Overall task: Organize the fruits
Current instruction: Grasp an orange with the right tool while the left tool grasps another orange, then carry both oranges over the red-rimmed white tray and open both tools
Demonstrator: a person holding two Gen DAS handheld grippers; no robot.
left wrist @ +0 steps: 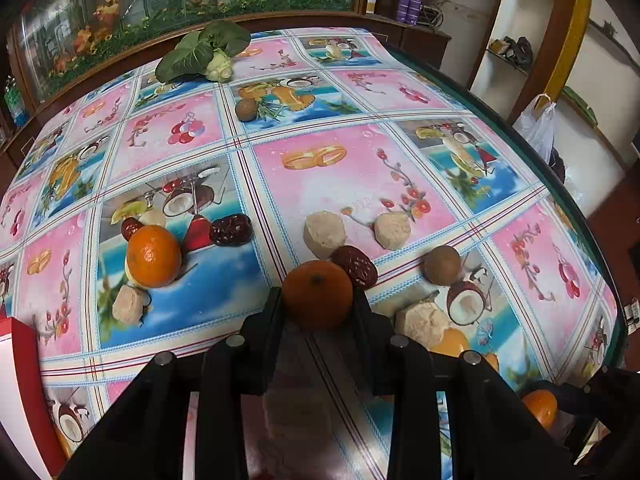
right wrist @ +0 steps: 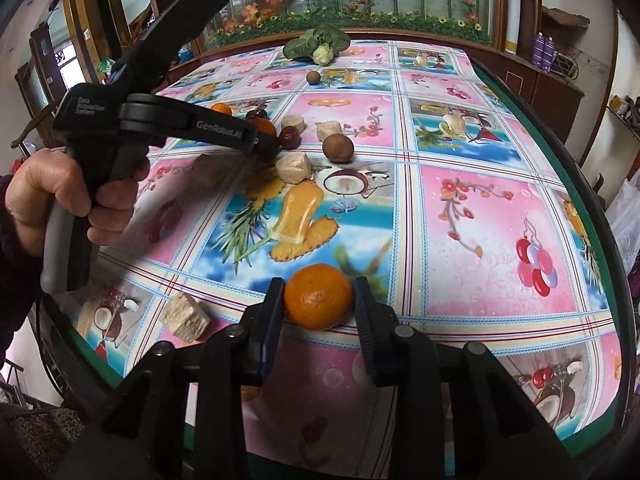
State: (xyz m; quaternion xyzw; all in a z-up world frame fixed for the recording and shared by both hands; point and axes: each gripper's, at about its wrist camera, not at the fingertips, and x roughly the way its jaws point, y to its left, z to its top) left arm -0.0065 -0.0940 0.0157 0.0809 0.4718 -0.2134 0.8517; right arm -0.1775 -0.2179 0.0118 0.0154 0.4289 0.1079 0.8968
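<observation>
Each hand-held gripper clamped on a tangerine, sorting barely begun.

The left hand-held gripper (left wrist: 318, 300) is closed on a tangerine (left wrist: 318, 294); the right hand-held gripper (right wrist: 318, 300) pinches another tangerine (right wrist: 318, 296), both low over the table (right wrist: 500, 320). Just beyond the left one lie a red date (left wrist: 354, 266), pale chunks (left wrist: 322, 236) and a brown fruit (left wrist: 442, 265); to its left, a third tangerine (left wrist: 153, 256) with dates. I judge nearly everything remains scattered and ungrouped. The date touching the left tangerine may get nudged. Leafy greens (left wrist: 204, 54) sit far off.
</observation>
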